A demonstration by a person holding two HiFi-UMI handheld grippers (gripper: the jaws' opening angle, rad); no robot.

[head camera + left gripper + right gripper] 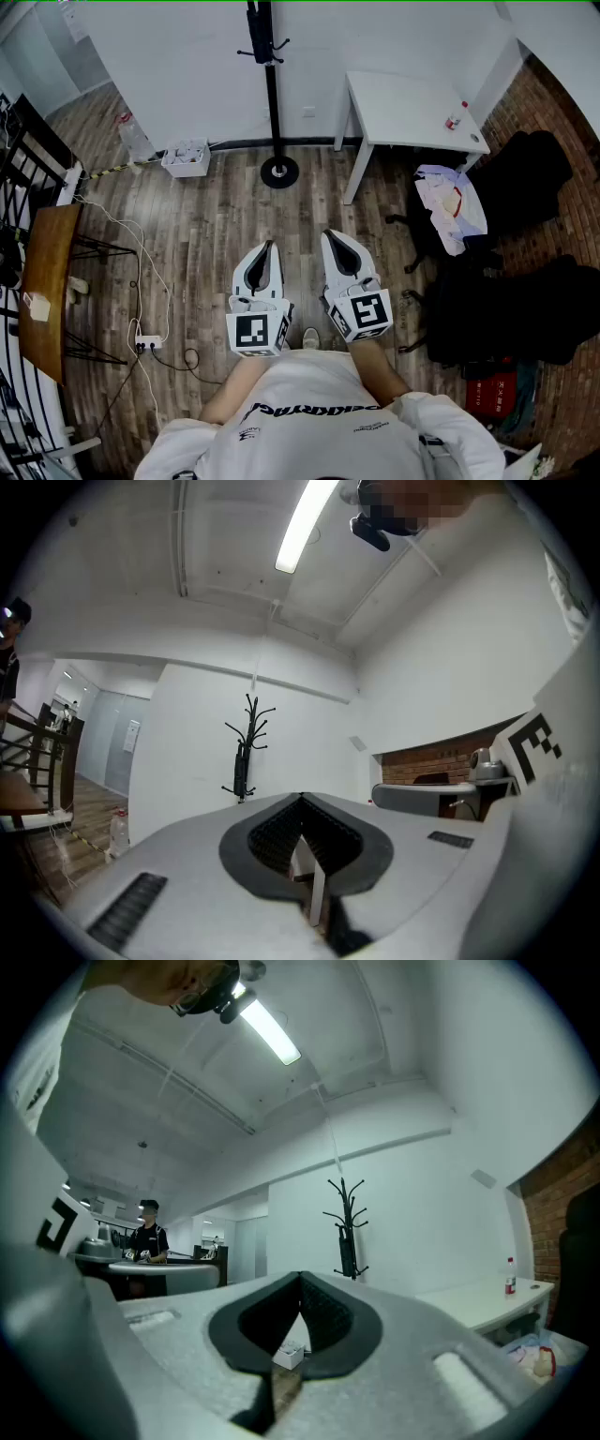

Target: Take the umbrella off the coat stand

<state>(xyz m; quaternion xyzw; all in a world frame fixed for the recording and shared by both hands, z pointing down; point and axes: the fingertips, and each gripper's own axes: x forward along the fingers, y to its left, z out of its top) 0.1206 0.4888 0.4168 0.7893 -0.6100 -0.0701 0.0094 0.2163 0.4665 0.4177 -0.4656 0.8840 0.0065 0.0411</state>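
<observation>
1. White table [412, 108]: ahead and to the right of both sets of fingers, well apart from them
2. Coat stand [273, 112]: upright against the wall, straight ahead of the fingertips, well apart
3. Umbrella [255, 28]: dark, folded, hanging along the stand's upper pole beneath the hooks; far beyond the fingers, untouched
4. Left gripper [270, 246]: fingers pressed together, nothing between them
5. Right gripper [329, 236]: fingers pressed together, nothing between them; just beside the left

Step, as judged: approach, with the lift-off not yet begun. The next move calls for closing in on the stand, spreading 1 gripper's fingers, raising them around the umbrella, pinching it, then lifting it clear of its hook
</observation>
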